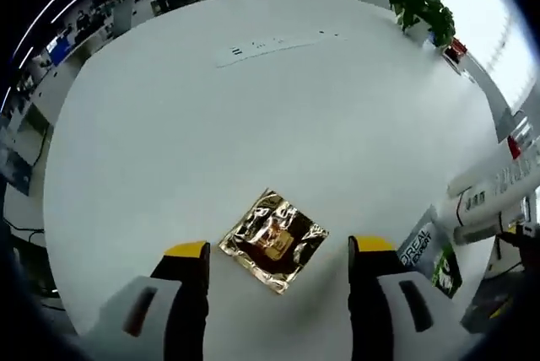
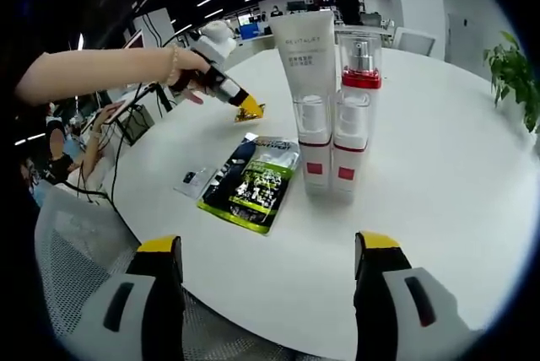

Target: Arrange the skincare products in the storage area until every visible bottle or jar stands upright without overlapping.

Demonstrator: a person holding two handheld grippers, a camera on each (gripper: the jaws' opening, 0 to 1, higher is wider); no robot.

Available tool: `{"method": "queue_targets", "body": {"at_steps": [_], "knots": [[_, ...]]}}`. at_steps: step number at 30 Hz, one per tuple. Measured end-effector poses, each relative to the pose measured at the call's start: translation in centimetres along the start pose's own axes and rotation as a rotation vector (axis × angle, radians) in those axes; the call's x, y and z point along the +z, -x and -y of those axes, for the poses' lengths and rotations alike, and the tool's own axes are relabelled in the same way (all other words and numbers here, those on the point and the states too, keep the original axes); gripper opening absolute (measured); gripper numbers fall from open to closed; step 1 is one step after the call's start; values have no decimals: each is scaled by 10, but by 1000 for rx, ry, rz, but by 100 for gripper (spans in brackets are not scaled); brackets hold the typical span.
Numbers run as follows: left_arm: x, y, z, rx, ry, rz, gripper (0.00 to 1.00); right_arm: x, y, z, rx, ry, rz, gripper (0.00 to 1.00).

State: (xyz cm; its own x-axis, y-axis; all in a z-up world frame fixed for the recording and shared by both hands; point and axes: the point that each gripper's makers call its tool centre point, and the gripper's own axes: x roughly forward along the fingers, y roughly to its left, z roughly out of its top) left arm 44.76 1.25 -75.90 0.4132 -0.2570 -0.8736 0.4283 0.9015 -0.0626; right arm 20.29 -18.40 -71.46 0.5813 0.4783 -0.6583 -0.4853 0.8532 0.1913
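Left claw [image 1: 278, 272] jaws spread, empty, above crinkled gold foil sachet [image 1: 273, 239] on white round counter [image 1: 253, 125]. Right claw [image 2: 266, 281] agape at counter edge, facing upright white tube [image 2: 305, 83], pump bottle [image 2: 354, 108], flat glossy green sachet [image 2: 253, 182].

We see bright, even light on the white table [image 1: 253, 125], glare blowing out the window side at upper right in the left gripper view. Ceiling strips glow in the right gripper view. Edges bend strongly; shadows stay soft and faint.
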Motion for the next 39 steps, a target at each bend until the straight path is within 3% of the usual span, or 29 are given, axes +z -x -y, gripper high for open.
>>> {"method": "queue_targets", "body": {"at_steps": [3, 10, 12, 15, 19, 21, 24, 25, 27, 31, 39], "knots": [[5, -6, -4, 22, 91, 35, 68, 1, 1, 0, -1, -3, 0, 84], [5, -5, -4, 121, 160, 86, 64, 0, 0, 0, -1, -6, 2, 84], [6, 0, -3, 161, 224, 127, 63, 0, 0, 1, -2, -8, 3, 84], [2, 4, -3, 197, 266, 140, 64, -1, -1, 1, -1, -9, 3, 84], [-3, 1, -6, 236, 263, 134, 61, 0, -1, 1, -1, -11, 3, 84], [-5, 4, -5, 243, 261, 135, 52, 0, 0, 1, -3, -13, 3, 84], [-8, 10, -3, 253, 251, 145, 53, 0, 0, 1, -4, -14, 3, 83], [-2, -1, -14, 255, 247, 147, 53, 0, 0, 1, -3, -14, 1, 83], [-3, 2, -11, 255, 243, 154, 51, 0, 0, 1, -3, -12, 1, 83], [-2, 0, -14, 246, 213, 167, 36, -1, -1, 1, -3, -11, -2, 83], [-2, 0, -20, 235, 206, 176, 34, 0, 0, 0, -2, -5, 0, 83]]}}
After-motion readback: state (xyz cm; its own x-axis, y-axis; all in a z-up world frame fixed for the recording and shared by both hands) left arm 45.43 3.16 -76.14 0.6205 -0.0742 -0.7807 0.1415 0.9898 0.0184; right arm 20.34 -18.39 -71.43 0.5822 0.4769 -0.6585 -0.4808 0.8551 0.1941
